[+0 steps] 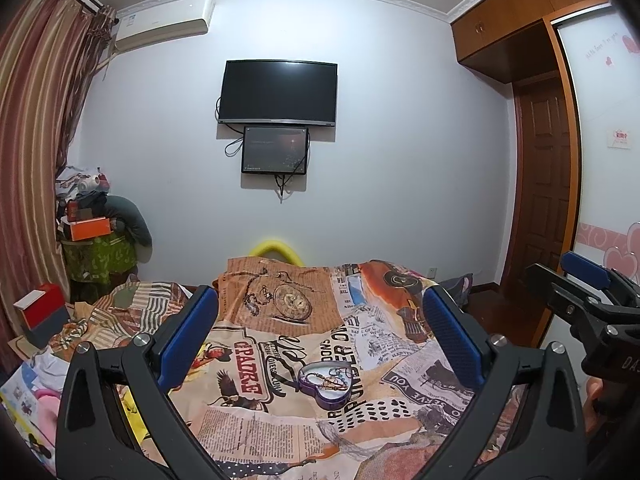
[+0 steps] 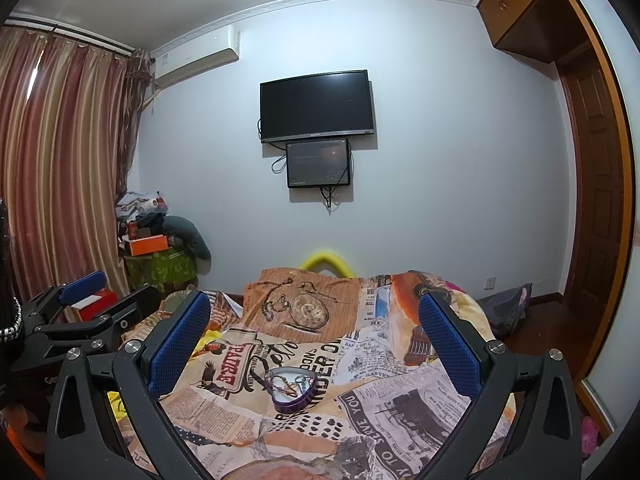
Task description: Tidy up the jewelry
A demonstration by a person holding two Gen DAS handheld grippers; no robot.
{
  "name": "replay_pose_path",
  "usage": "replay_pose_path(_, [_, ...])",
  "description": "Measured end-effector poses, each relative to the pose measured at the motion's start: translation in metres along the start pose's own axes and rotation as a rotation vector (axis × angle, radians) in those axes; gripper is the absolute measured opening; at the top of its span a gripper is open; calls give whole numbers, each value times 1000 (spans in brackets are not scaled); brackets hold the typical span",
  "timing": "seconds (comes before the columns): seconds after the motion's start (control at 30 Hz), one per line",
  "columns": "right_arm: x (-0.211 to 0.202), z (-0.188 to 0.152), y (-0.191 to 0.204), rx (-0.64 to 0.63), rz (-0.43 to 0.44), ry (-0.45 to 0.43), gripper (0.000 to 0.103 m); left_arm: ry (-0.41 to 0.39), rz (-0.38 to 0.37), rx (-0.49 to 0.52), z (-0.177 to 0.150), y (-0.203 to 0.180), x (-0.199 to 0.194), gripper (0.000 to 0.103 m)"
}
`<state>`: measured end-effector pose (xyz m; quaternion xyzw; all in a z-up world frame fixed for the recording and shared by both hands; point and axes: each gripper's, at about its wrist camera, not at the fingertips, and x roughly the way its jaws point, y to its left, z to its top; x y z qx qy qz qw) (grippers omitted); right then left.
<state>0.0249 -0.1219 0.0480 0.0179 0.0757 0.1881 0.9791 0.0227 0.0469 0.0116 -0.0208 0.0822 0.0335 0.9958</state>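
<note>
In the left wrist view the left gripper (image 1: 320,308) stood with its two blue-padded fingers (image 1: 188,334) spread wide apart, nothing between them. The heart-shaped tin (image 1: 326,385) lay on the bed's printed quilt (image 1: 280,312) in the lower middle of the frame, just right of centre, below and between the fingertips but touching neither (it sat nearer the right-hand finger than the left-hand one). The tin was purple-walled and open at the top, with tangled jewelry (image 1: 329,378) inside: a dark cord, a thin gold-toned chain and some pale beads, too small to sort out further. At the right edge of the same frame the right gripper (image 1: 588,280) showed from the side; its own view settled how it stood.

In the right wrist view the right gripper (image 2: 314,308) was likewise parted wide and held nothing. The heart-shaped tin (image 2: 291,390) lay in the lower middle of this frame, slightly left of centre, again on the quilt (image 2: 400,360) below the open span of the fingers (image 2: 450,344) and clear of both. The jewelry (image 2: 286,384) lay heaped within its rim. The left gripper (image 2: 86,292) entered at the left edge, level with the other.

Beyond the bed, in the upper middle of both frames, a dark television (image 1: 279,92) hung on the pale wall with a smaller screen (image 1: 275,150) just beneath it. Striped curtains (image 1: 36,120) filled the left edge, and a wooden wardrobe (image 1: 520,20) the upper right.
</note>
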Motion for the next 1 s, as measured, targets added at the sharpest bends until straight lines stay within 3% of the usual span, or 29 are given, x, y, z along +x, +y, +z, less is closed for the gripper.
replay_pose_path(1.0, [7,-5,-2,4,-11,16,103,24,-44,-31,-3,7,7,103])
